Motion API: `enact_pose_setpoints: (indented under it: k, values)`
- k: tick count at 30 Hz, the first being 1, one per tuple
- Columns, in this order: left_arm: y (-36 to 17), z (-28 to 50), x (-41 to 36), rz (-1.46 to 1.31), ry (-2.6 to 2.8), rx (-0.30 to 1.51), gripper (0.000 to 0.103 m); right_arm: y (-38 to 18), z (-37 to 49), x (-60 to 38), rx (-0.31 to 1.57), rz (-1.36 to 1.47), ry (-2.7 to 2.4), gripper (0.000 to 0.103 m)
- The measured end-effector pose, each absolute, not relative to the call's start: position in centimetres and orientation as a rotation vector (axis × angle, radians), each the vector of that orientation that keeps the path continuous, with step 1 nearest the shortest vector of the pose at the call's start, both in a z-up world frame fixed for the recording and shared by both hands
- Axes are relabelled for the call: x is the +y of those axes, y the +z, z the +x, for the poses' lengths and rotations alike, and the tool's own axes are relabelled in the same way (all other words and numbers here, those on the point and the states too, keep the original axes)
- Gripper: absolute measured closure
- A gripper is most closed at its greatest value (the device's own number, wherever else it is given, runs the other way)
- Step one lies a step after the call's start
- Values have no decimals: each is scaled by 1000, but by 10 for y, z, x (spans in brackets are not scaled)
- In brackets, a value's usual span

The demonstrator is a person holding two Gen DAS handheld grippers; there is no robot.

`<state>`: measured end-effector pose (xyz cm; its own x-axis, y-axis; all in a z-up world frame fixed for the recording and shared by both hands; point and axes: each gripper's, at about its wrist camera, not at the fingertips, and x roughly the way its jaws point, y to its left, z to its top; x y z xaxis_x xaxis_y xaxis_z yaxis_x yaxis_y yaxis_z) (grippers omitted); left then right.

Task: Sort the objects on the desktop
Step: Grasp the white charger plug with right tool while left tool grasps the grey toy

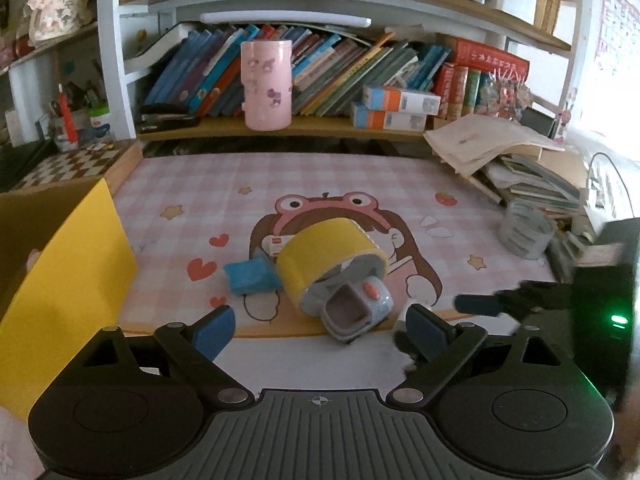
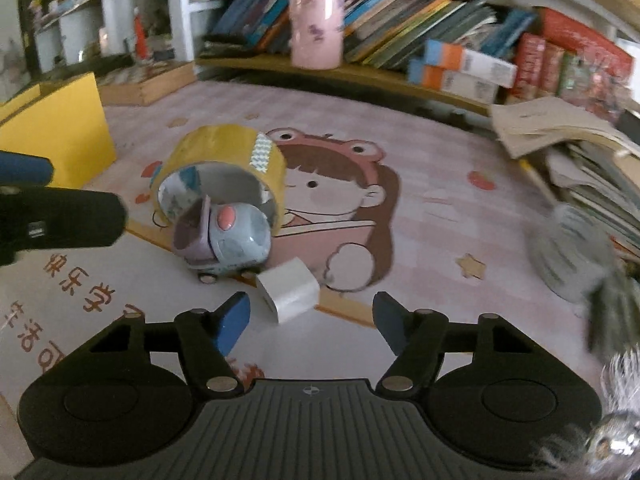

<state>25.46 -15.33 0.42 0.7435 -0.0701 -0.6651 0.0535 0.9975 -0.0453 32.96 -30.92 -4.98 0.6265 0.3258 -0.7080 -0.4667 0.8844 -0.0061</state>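
both grippers gape — left gripper (image 1: 318,328), right gripper (image 2: 310,322); white block (image 2: 289,289) shows only on right wrist.

**Kid's desk corner, pretty cluttered**

Desk is covered by a pink checked mat (image 1: 304,184) with a cartoon girl in a frog hat. Along the far edge runs a wooden shelf (image 1: 320,130) packed with leaning books (image 1: 340,76), on a white frame (image 1: 114,60) with another shelf above. Strong daylight comes in on the right, probably a window (image 1: 624,92), too washed out to tell.
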Motion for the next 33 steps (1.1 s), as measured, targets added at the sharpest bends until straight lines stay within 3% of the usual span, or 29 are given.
enact_pose_setpoints:
  k: [4, 8, 15, 21, 33]
  values:
    - [4, 256, -153, -38, -81, 731, 8, -56, 339, -304, 775, -207, 493, 40]
    - [-1, 261, -154, -48, -89, 747, 9, -55, 341, -306, 760, -195, 547, 59]
    - [-19, 276, -167, -42, -96, 769, 10, -47, 321, -336, 773, -143, 444, 59]
    - [-43, 299, -185, -79, -48, 824, 38, -41, 291, -367, 823, -71, 359, 59]
    - [-58, 322, -199, -110, 52, 832, 38, -27, 255, -385, 825, -27, 324, 59]
